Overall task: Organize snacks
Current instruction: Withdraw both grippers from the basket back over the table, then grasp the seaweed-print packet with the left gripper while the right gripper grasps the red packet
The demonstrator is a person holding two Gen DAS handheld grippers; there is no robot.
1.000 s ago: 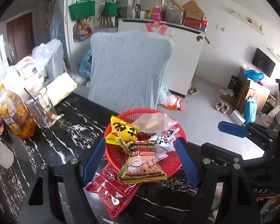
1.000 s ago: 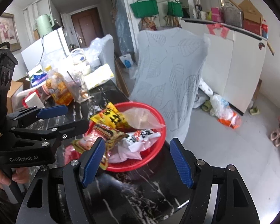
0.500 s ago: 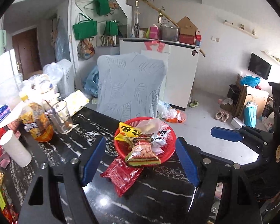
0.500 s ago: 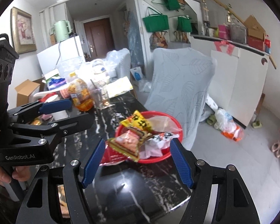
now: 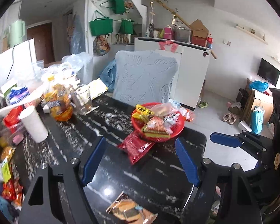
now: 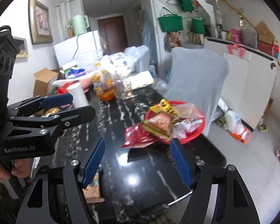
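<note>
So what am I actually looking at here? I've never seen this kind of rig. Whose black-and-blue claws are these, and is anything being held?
There is no robot: a person holds a handheld claw in each hand, and each claw carries a fisheye camera that looks out along its two blue fingers. One picture is from the left claw, with the right claw at its edge; the other is from the right claw, with the left one beside it. Both claws are open and hold nothing. On the black marble table stands a red basket piled with snack packets. A red snack bag lies half under it, against its near rim. A burger-print packet lies close to the camera. A white cup and an orange bottle stand to the left.
</note>
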